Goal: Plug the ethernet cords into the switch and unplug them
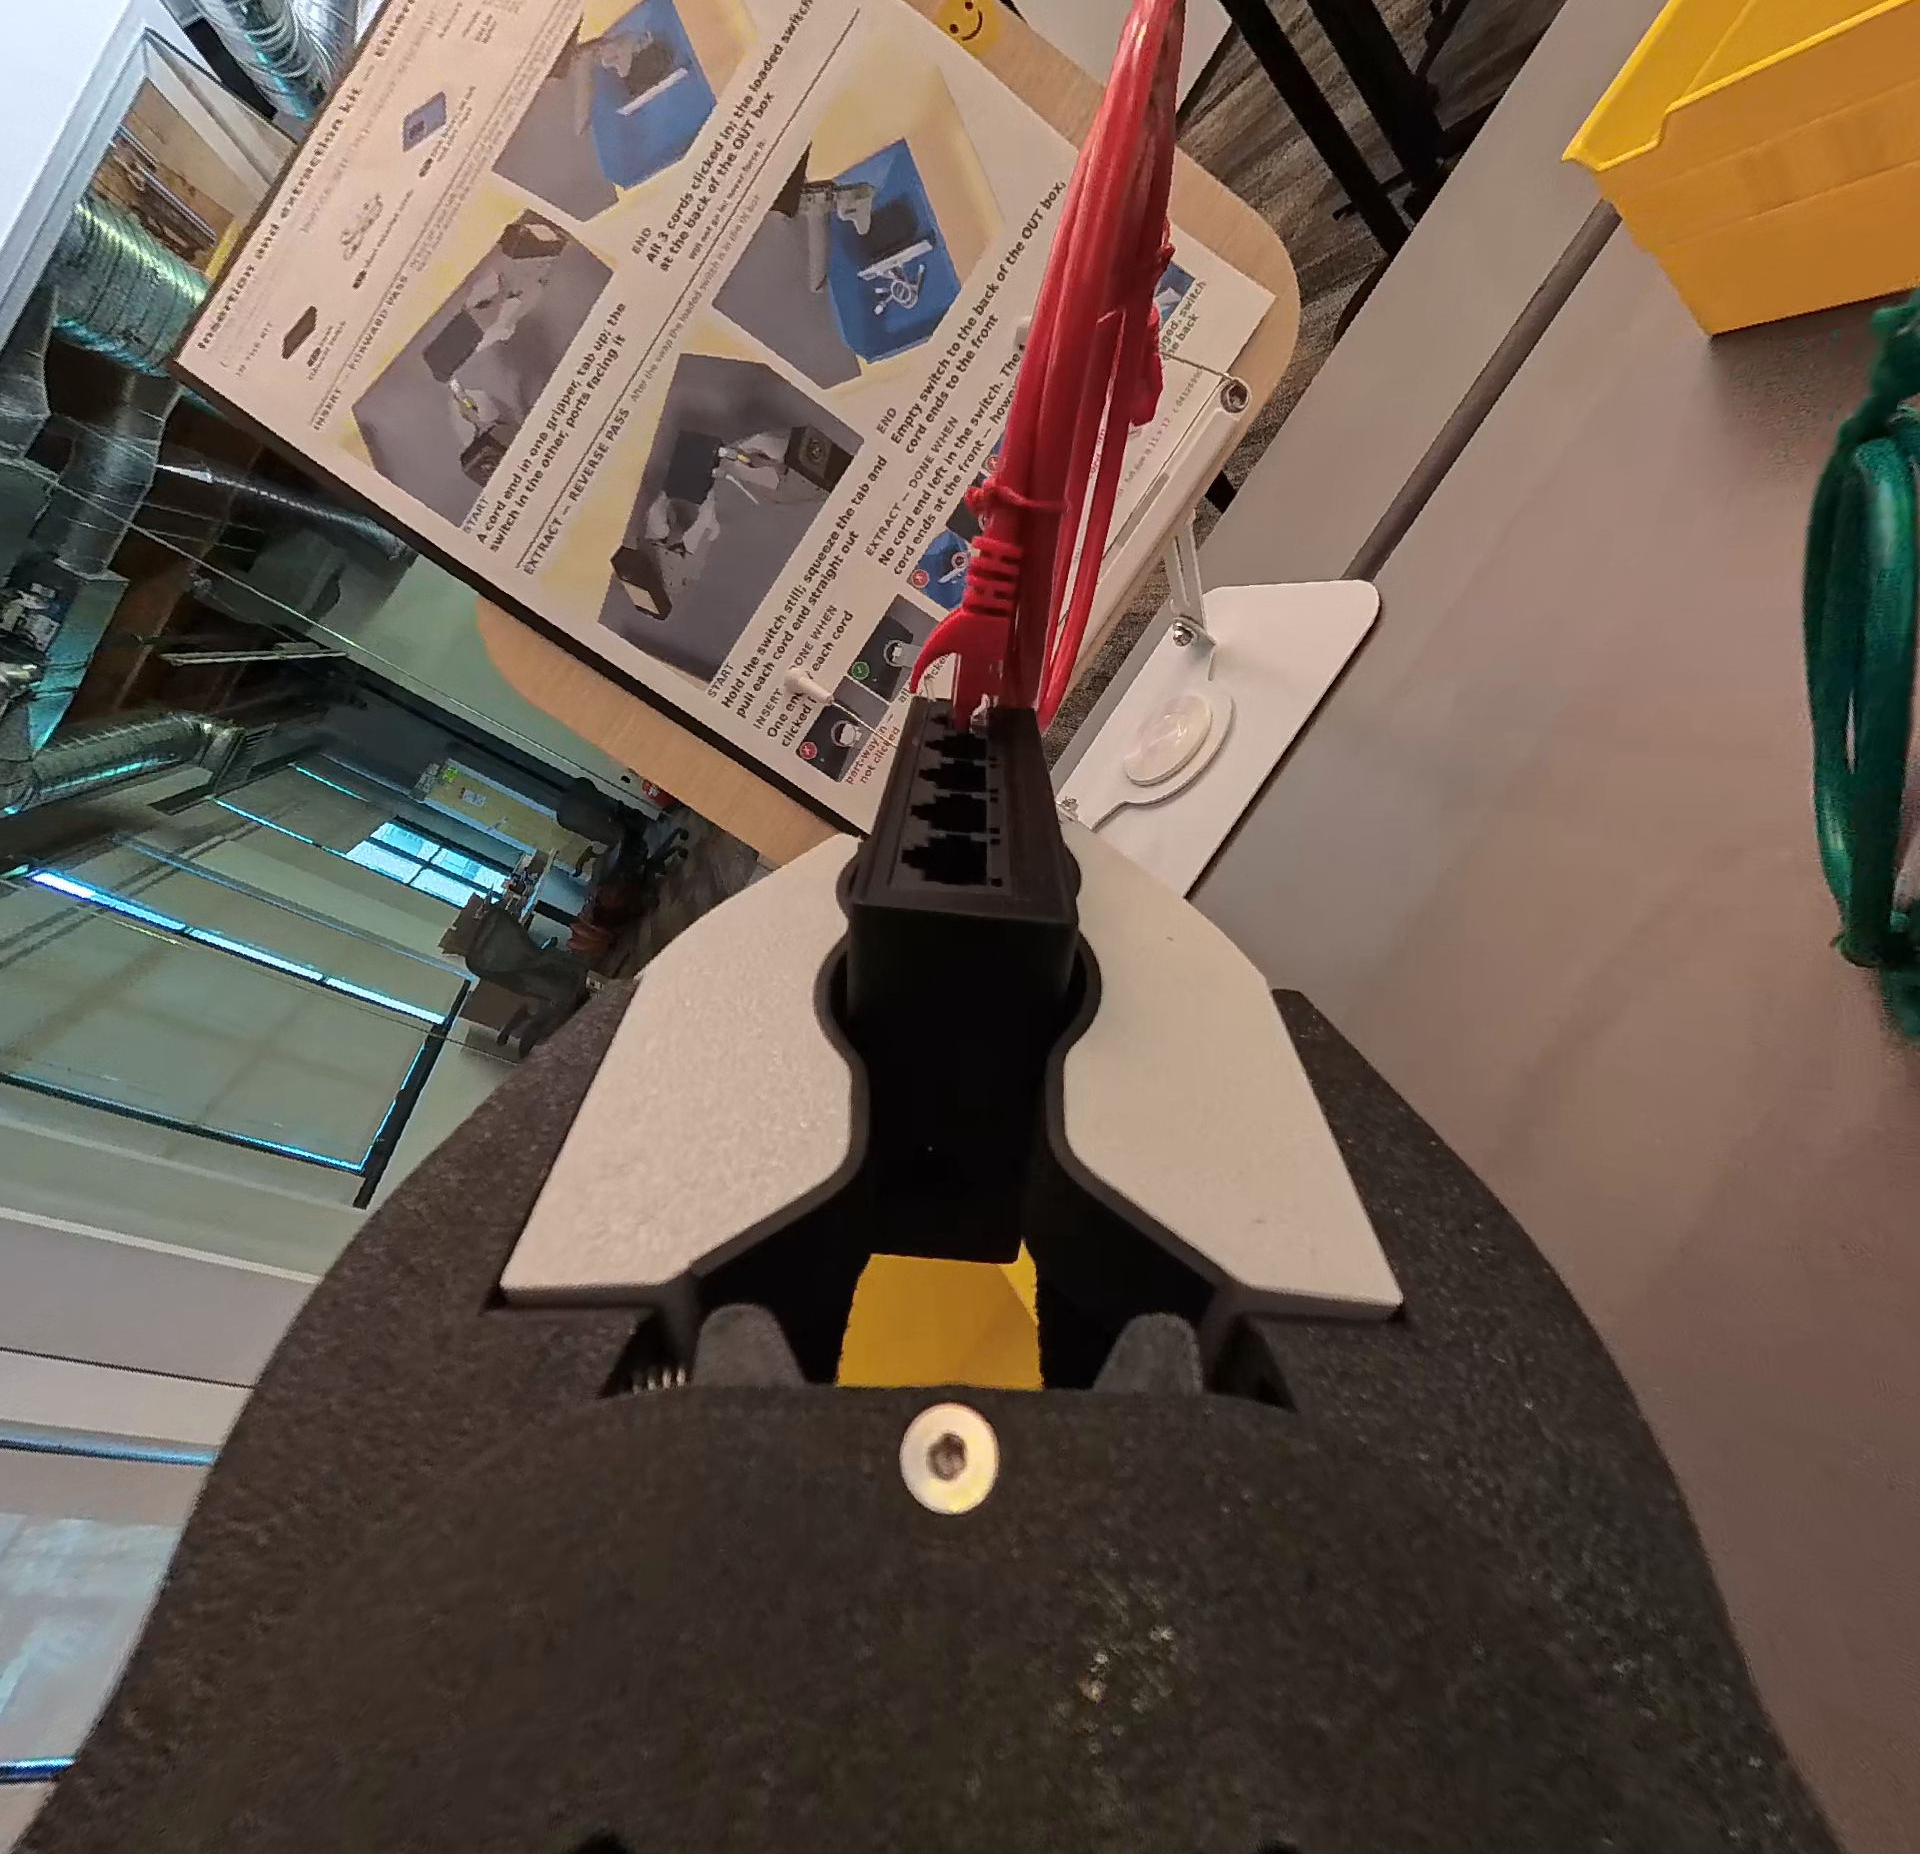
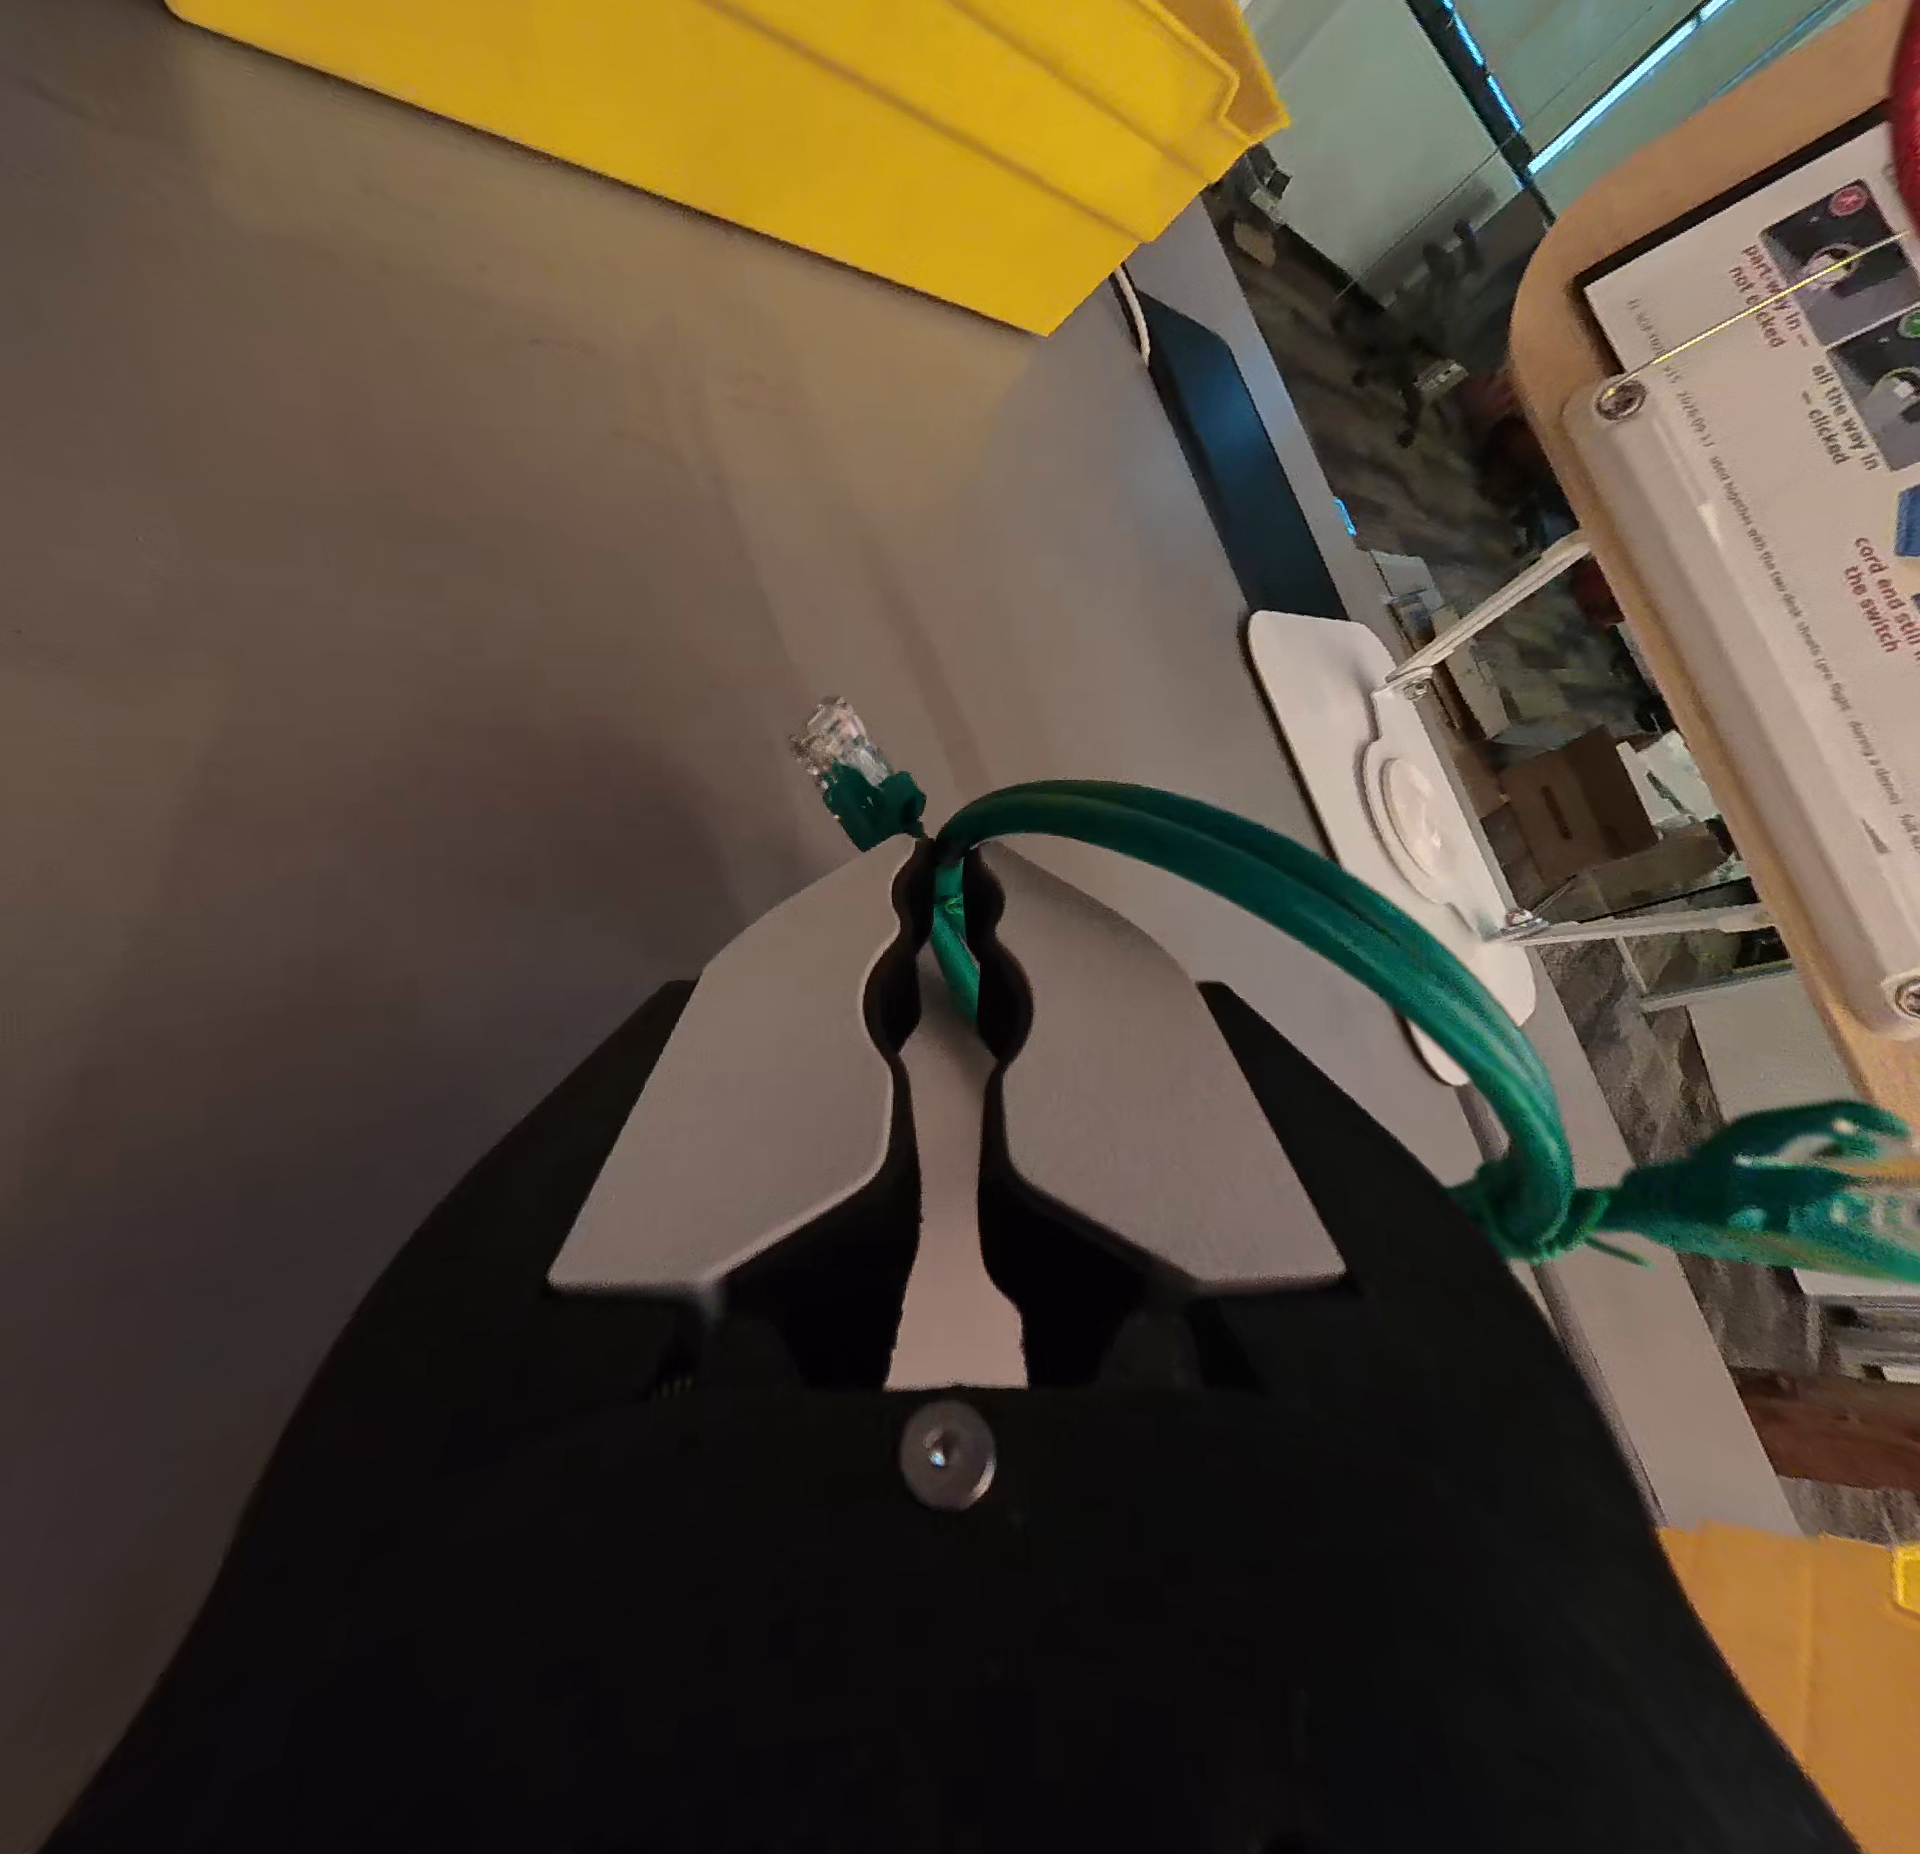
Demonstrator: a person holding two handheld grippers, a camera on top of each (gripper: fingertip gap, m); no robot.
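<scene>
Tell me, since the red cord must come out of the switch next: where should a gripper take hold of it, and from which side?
Probably on the red cord's ribbed boot just above the black switch, which the left gripper clamps. Approach from the open side facing the board, not the side where its bundled loops rise, then pull along the plug's axis.

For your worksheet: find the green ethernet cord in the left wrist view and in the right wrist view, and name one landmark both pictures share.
Left wrist view: green ethernet cord runs down the far right edge, beside the grey table.
Right wrist view: the cord is pinched in the right gripper, its clear plug poking past the tips, the rest arcing to the lower right.
Shared landmark: the yellow bin on the table.
</scene>
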